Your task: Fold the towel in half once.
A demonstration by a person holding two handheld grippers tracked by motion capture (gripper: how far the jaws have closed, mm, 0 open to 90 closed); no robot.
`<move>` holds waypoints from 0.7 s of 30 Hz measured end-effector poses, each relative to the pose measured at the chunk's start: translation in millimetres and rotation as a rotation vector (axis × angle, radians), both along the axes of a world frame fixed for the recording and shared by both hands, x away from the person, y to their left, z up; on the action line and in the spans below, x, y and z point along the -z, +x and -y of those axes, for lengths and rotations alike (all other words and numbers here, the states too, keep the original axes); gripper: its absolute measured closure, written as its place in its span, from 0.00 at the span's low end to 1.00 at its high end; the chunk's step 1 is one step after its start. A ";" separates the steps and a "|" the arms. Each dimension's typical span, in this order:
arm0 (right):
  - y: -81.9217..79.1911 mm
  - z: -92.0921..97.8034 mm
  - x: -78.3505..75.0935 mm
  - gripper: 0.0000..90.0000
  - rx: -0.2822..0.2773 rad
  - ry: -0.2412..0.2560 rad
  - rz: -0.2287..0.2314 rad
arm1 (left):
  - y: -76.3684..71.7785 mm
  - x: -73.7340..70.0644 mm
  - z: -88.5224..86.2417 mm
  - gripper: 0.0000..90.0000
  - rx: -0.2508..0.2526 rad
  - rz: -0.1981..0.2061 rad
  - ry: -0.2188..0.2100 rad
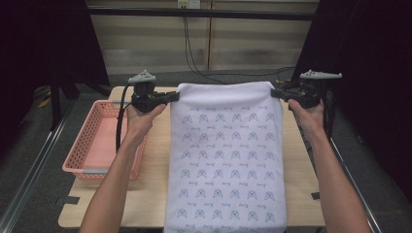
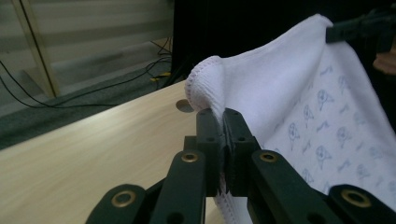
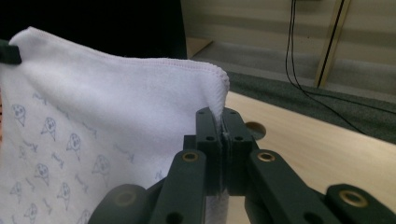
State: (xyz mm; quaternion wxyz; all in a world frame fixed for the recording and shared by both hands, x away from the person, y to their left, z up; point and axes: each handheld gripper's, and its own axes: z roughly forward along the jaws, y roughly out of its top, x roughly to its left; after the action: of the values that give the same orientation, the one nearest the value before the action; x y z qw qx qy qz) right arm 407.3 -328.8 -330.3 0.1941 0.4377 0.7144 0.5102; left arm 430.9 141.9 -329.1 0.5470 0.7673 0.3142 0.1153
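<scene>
We hold the towel (image 1: 226, 155) by its far corners — left gripper (image 1: 173, 96) and right gripper (image 1: 275, 92) both clenched on it — long axis running toward us

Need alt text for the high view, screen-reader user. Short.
A person holds a white patterned towel by its two far corners, the left gripper shut on one and the right gripper on the other, with the cloth spread down a wooden table toward the near edge. A pink basket sits at the table's left.
</scene>
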 end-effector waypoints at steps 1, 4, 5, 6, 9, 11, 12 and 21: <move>2.1 0.1 -3.4 0.98 0.006 0.002 0.001 | 2.0 -4.9 -0.5 0.97 0.000 0.005 -0.014; 7.7 1.0 -19.0 0.98 0.022 0.006 0.025 | 6.8 -19.6 -3.0 0.97 -0.018 0.024 -0.044; 8.1 1.4 -24.2 0.98 0.021 0.012 0.037 | 7.0 -22.4 -3.3 0.97 -0.021 0.026 -0.044; 7.4 1.7 -28.1 0.98 0.021 0.015 0.045 | 6.0 -22.9 -2.8 0.97 -0.020 0.030 -0.038; 0.5 2.4 -25.3 0.98 0.007 0.039 0.056 | -1.9 -12.9 -1.5 0.97 0.002 0.026 -0.019; -7.0 1.9 -15.0 0.98 -0.010 0.016 0.038 | -8.0 -0.4 -1.4 0.97 0.010 0.008 -0.004; -12.2 2.0 -9.1 0.98 -0.018 0.014 0.027 | -12.4 5.7 -1.2 0.97 0.018 -0.003 0.003; -83.7 5.6 28.1 0.98 -0.129 0.021 -0.023 | -76.1 40.2 -6.7 0.97 0.088 -0.038 0.021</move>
State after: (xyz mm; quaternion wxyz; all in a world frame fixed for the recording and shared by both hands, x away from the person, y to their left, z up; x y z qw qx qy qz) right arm 323.6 -334.5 -358.4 0.1477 0.3986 0.7380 0.5241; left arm 354.8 148.6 -369.3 0.5376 0.7881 0.2890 0.0797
